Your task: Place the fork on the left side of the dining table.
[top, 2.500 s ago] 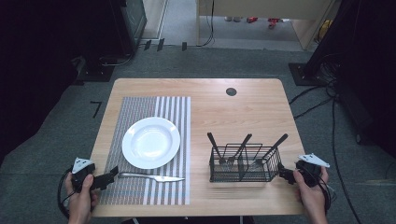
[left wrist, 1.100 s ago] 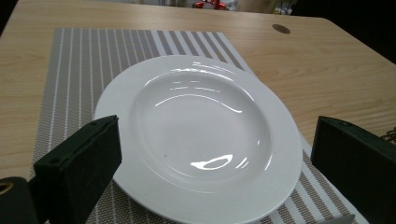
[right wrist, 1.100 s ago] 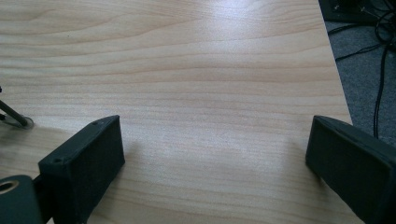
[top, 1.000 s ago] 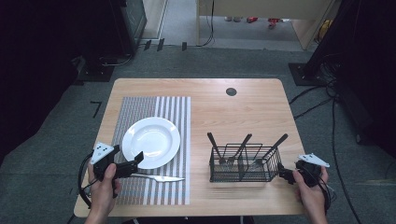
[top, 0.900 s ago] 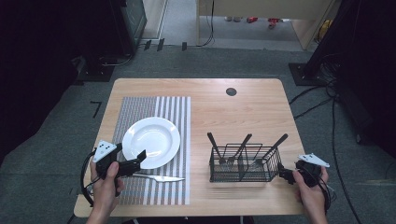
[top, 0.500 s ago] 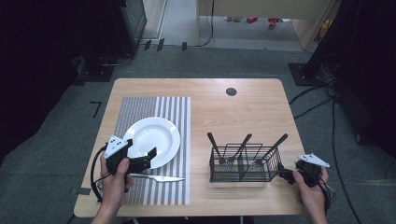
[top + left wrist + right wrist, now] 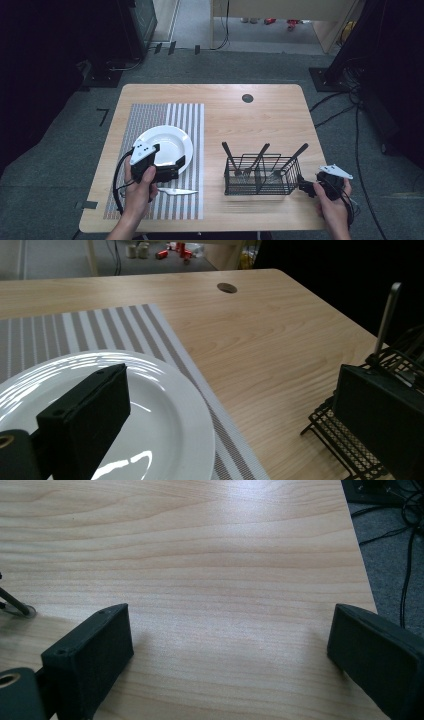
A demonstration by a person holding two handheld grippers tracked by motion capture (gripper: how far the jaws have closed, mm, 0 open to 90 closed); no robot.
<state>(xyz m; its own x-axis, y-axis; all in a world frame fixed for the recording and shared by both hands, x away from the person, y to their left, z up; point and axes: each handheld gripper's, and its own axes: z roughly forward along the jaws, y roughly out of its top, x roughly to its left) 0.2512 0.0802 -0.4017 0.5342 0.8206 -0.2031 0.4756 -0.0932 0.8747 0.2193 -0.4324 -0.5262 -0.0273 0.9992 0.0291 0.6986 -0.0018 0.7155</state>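
High view: left gripper wide over plate edge; knife just beside.

Even overhead light on the pale wooden table, dark surroundings; white glare streaks on the glossy white round plate (left gripper view); near black jaws soft, slightly blurred

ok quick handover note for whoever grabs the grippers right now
Left gripper: open, empty, over the near rim of the white plate on the striped placemat.
Right gripper: open, empty, low over bare table just right of the wire caddy.
Knife lies on the placemat in front of the plate; three utensils stand in the caddy.
Done: nothing gripped. Left: probably to close on the plate or the knife.
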